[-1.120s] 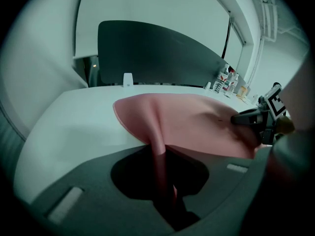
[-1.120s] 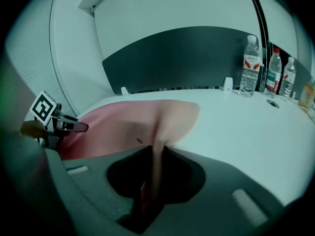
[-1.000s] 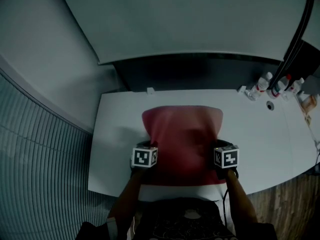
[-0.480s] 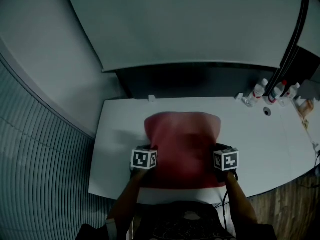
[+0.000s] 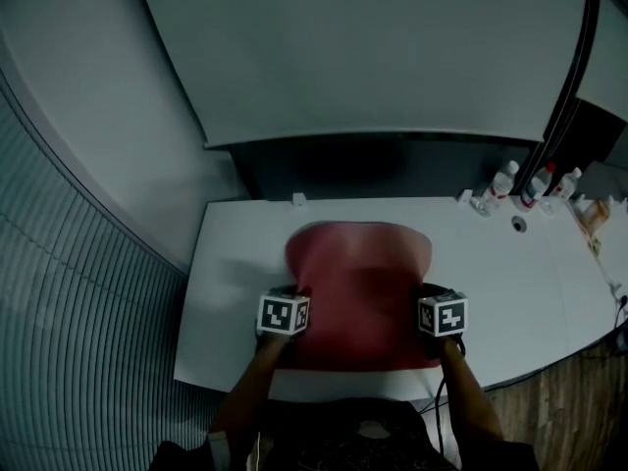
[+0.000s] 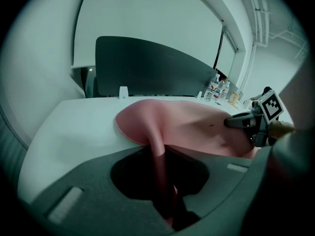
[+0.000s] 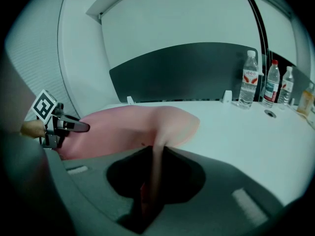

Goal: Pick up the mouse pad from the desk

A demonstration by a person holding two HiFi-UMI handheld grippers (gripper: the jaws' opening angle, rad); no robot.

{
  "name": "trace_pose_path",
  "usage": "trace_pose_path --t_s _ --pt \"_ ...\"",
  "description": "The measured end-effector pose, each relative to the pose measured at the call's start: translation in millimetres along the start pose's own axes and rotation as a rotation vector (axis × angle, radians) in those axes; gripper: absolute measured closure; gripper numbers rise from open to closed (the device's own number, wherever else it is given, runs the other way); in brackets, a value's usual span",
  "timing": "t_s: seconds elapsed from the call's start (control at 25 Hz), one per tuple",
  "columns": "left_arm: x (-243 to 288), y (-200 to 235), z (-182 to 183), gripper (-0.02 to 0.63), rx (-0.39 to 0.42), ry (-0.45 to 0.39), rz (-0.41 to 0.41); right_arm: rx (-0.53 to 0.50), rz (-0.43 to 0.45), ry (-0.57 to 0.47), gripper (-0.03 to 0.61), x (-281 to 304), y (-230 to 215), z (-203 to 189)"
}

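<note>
Your white tabletop (image 5: 549,292) carries the pink mouse pad (image 5: 358,263) across its middle, toward the near edge. The pad's near side is raised off the surface, while its far edge looks to rest on it. You hold it near both near corners, likely so the floppy sheet comes up evenly instead of folding. Your left hand-held gripper (image 6: 165,181) is clamped on the left fold, and your right hand-held gripper (image 7: 150,181) pinches the right one. The water bottles (image 5: 502,183) stand well apart at the far right corner.
</note>
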State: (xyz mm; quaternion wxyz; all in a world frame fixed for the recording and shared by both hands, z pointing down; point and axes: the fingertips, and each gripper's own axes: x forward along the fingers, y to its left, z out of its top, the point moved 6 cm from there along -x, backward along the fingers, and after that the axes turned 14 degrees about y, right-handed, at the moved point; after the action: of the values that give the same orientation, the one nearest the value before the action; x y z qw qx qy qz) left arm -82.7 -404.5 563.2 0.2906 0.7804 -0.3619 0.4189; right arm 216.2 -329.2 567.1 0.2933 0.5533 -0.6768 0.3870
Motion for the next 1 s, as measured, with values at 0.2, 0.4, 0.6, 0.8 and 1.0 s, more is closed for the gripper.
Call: trace_pose_path --t_s 0.2,0.4,0.6,0.8,1.0 --pt "-8.6 -5.9 1.7 0.551 0.018 -0.02 -0.003 0.02 -0.008 -0.012 0.518 -10.4 3.2 -3.3" --pt "-20.4 -8.7 1.6 0.551 0.035 -0.055 -0.013 -0.004 -0.011 -0.068 0.517 -23.3 10.0 0.1" --pt "-32.8 -17.3 1.5 0.551 0.054 -0.079 -0.023 0.028 -0.038 -0.086 0.517 -36.0 12.6 -7.6" --pt "-47.7 -21.3 -1.1 0.551 0.067 -0.106 -0.028 0.023 -0.069 -0.117 0.517 -50.5 20.8 -9.3" --pt "-60.4 -23.2 -7.0 0.549 0.071 -0.13 -0.032 0.002 -0.079 -0.144 0.517 -64.2 33.8 -11.6"
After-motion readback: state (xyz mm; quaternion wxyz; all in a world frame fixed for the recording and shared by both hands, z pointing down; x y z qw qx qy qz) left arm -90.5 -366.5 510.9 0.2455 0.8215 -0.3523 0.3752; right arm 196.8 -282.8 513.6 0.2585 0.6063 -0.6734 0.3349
